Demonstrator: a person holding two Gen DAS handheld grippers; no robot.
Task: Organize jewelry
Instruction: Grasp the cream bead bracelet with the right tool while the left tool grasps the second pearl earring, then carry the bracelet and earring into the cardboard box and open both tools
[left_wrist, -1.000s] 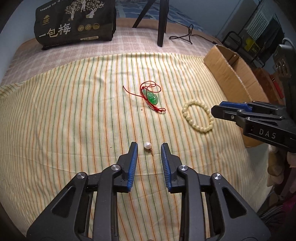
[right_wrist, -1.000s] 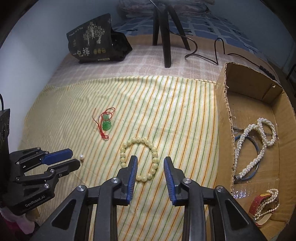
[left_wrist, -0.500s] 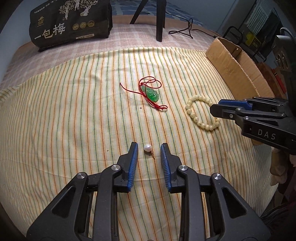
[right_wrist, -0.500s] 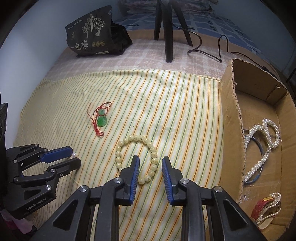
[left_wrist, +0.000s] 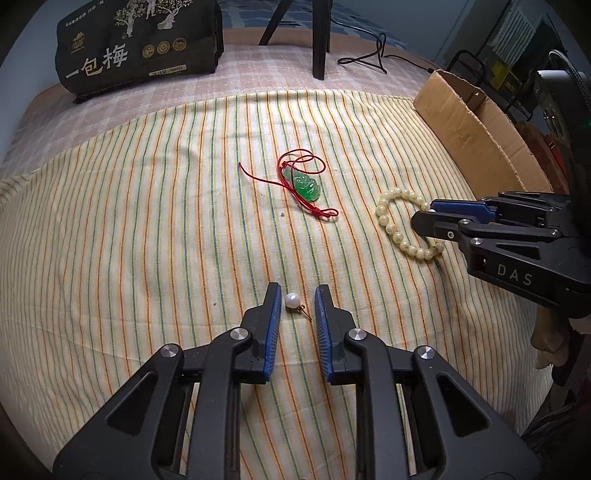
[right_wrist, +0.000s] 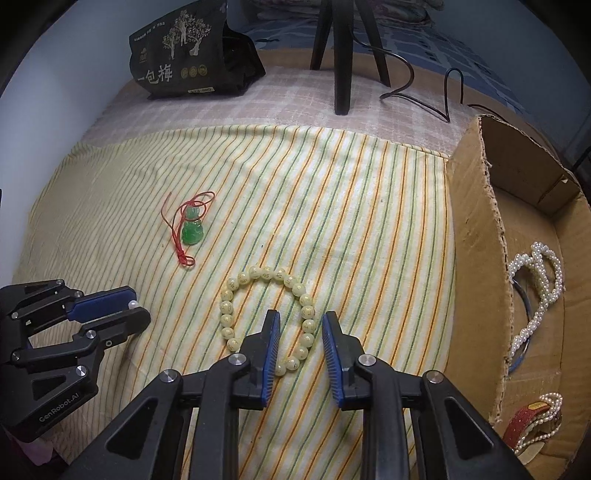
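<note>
Careful: your left gripper is spread around the pearl earring at lower centre, unclamped; its thin post could snag the cloth or the pearl could roll away. Your right gripper straddles the bead bracelet, also apart; one bead may slip. Only the right view shows the cardboard box interior, right edge.

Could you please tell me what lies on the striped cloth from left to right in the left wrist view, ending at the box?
Pearl earring between the open left gripper's tips → green pendant on its red cord → cream bead bracelet, its right side under the right gripper → cardboard box.
</note>
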